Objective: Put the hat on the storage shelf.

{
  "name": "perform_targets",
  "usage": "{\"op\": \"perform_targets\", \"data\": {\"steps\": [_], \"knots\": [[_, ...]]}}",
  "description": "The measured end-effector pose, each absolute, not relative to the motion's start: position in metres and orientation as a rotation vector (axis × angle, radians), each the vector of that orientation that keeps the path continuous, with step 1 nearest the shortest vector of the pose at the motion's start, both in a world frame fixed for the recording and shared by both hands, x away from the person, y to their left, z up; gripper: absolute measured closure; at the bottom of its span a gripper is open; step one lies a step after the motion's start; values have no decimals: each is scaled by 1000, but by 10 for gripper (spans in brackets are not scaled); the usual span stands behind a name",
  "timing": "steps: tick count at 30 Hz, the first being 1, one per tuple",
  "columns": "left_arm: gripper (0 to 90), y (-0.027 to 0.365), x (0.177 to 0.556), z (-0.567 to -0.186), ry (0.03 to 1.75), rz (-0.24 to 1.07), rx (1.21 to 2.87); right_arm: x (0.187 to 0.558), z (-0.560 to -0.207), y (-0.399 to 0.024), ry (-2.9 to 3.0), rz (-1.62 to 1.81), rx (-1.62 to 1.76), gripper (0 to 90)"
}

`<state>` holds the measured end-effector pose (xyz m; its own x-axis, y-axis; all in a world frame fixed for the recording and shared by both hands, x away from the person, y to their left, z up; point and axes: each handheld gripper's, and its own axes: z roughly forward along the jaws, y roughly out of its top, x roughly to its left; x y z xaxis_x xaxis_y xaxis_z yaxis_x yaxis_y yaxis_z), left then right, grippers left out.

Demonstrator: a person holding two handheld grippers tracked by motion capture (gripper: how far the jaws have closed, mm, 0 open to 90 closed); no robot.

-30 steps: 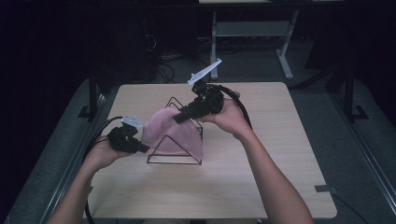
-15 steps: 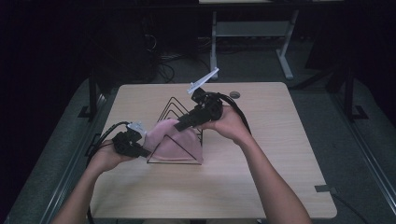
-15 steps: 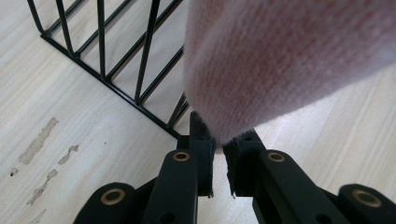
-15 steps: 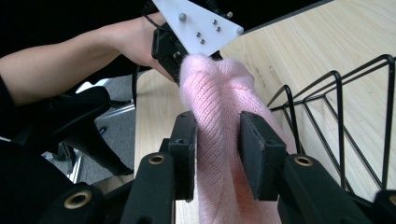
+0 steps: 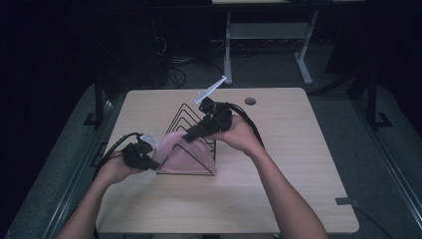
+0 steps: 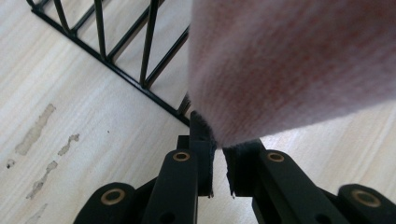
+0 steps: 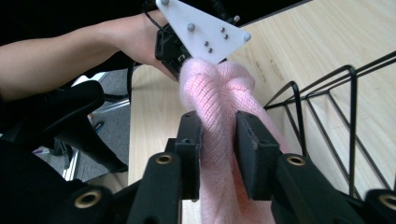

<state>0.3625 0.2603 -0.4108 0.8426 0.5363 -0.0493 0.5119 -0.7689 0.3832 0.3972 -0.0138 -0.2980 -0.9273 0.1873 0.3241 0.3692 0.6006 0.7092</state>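
Note:
A pink knitted cloth hangs over the near end of a black wire rack on the wooden table. My left gripper sits low at the rack's left side. In the left gripper view it is shut on the cloth's lower edge, just above the tabletop. My right gripper reaches over the top of the rack. In the right gripper view its jaws have just been closing and squeeze a bunched fold of the cloth, which stretches to the left gripper's grey plate.
The rack's wire triangles run toward the table's far side. A round cable hole lies near the far edge. A white desk frame and cables stand on the dark floor behind. Pale stains mark the wood by the rack.
My left gripper has sunk a little toward the table, drawing the cloth's edge down the rack's left side. The right gripper has stayed over the rack, gripping the cloth.

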Motion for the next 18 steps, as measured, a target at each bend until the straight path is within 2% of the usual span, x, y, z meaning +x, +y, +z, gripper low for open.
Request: {"op": "perform_targets", "data": {"steps": [6, 13, 18], "knots": [[823, 263, 364, -417, 804, 82, 2630, 396, -301, -15, -2612, -1211, -451, 692], [772, 262, 363, -418, 799, 78, 2635, 395, -305, -16, -2623, -1214, -436, 788], [838, 261, 363, -419, 784, 67, 2654, 395, -308, -17, -2613, -1233, -441, 808]]}}
